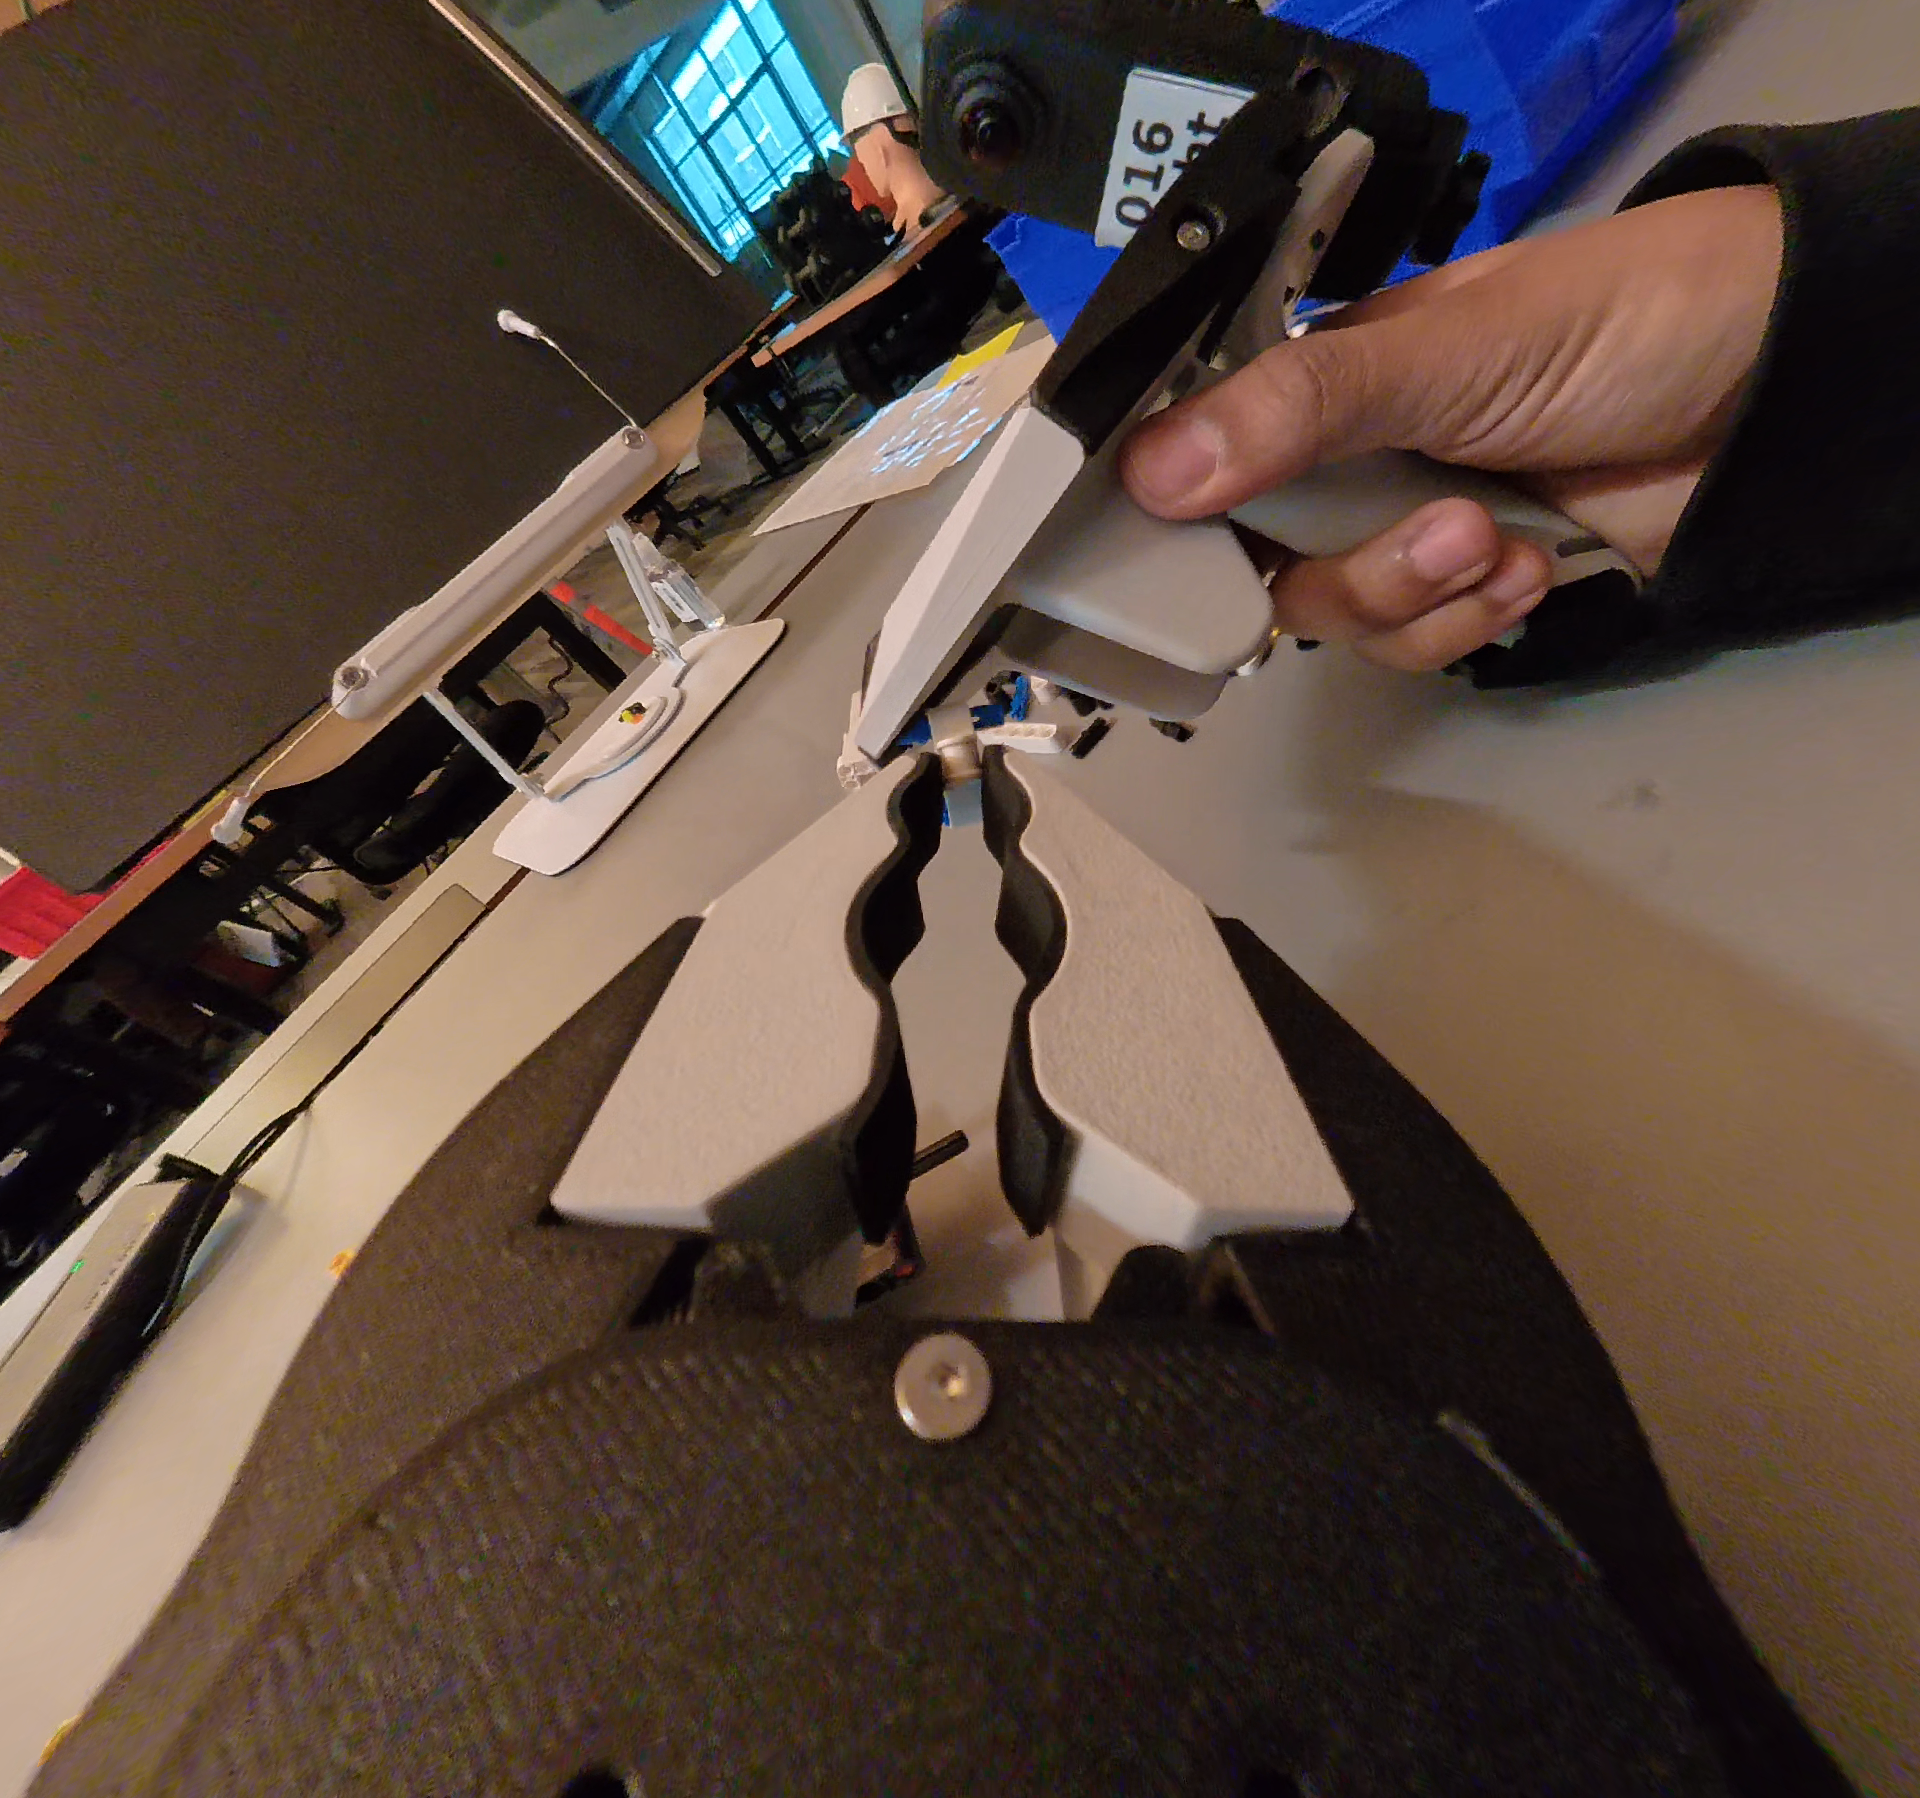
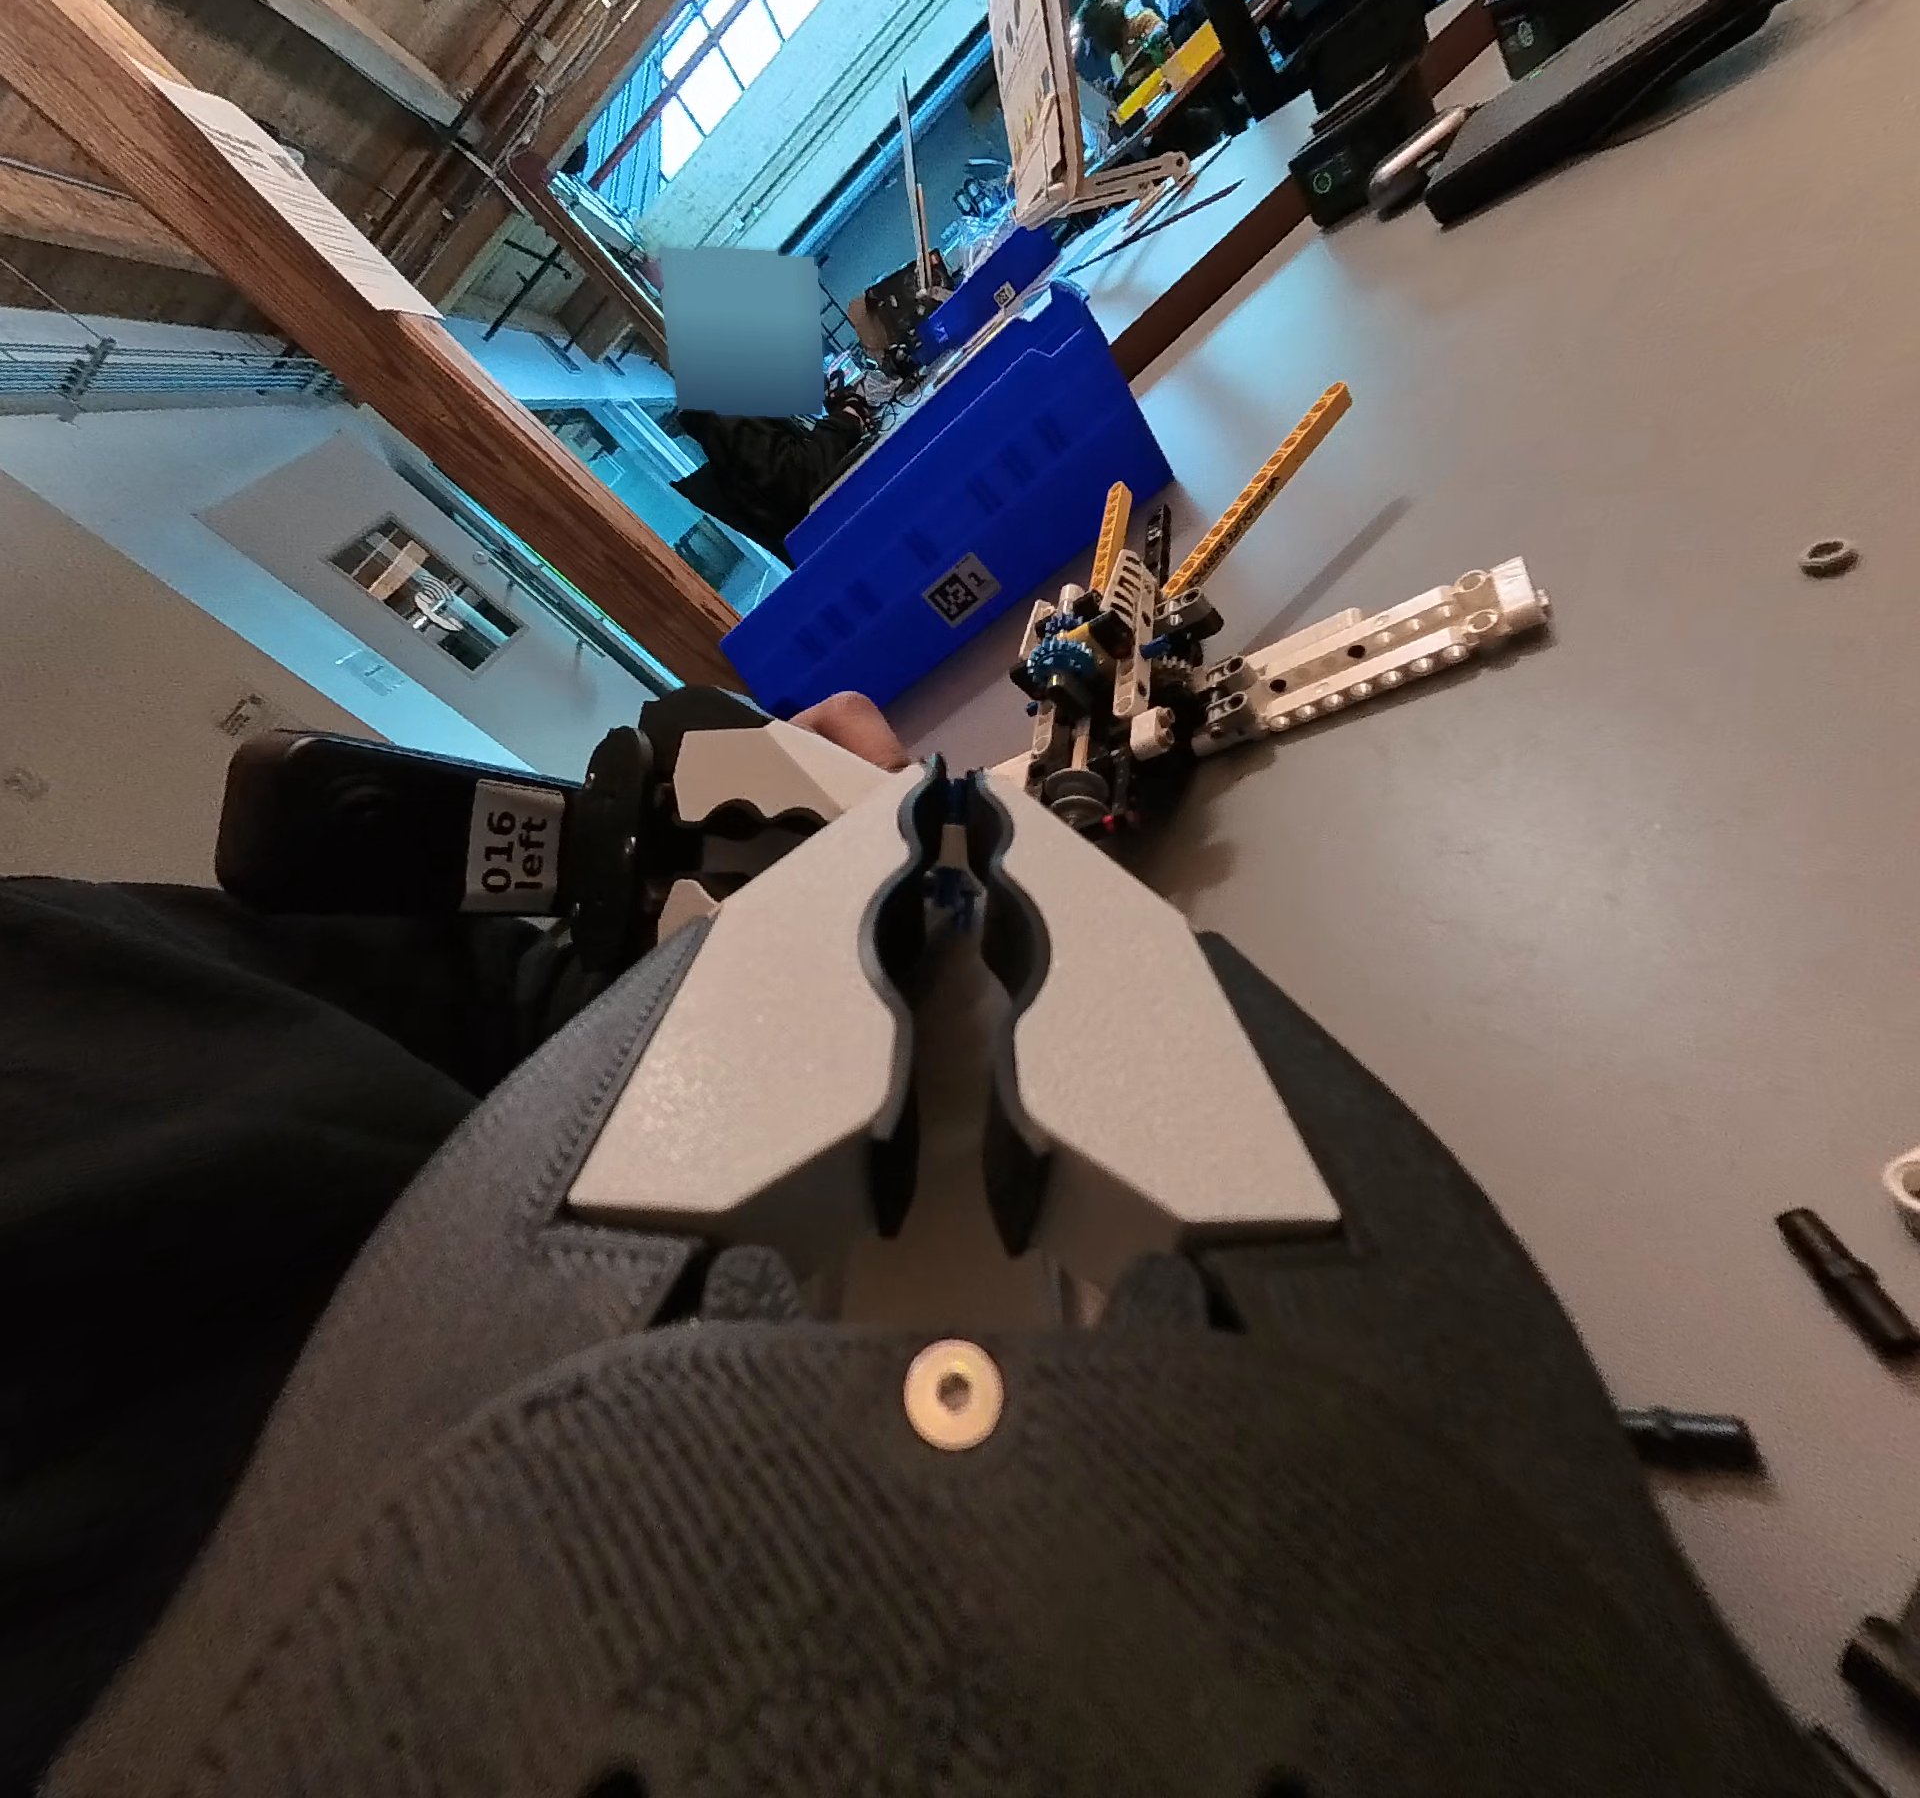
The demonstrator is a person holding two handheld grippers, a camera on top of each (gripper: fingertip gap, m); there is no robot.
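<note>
Right tongs [image 2: 951, 792] on half-hidden small blue piece [image 2: 951, 813].

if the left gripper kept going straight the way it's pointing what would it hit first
Most likely the right gripper, whose grey finger crosses just ahead of the left gripper, which pinches a small grey and blue part; depth is unclear.

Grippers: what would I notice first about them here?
The two grippers meet tip to tip over the grey table: the left gripper pinches a small grey piece, and the right gripper nips a thin blue bit. Beside them lies a toy-brick build, before a bright blue bin.
</note>
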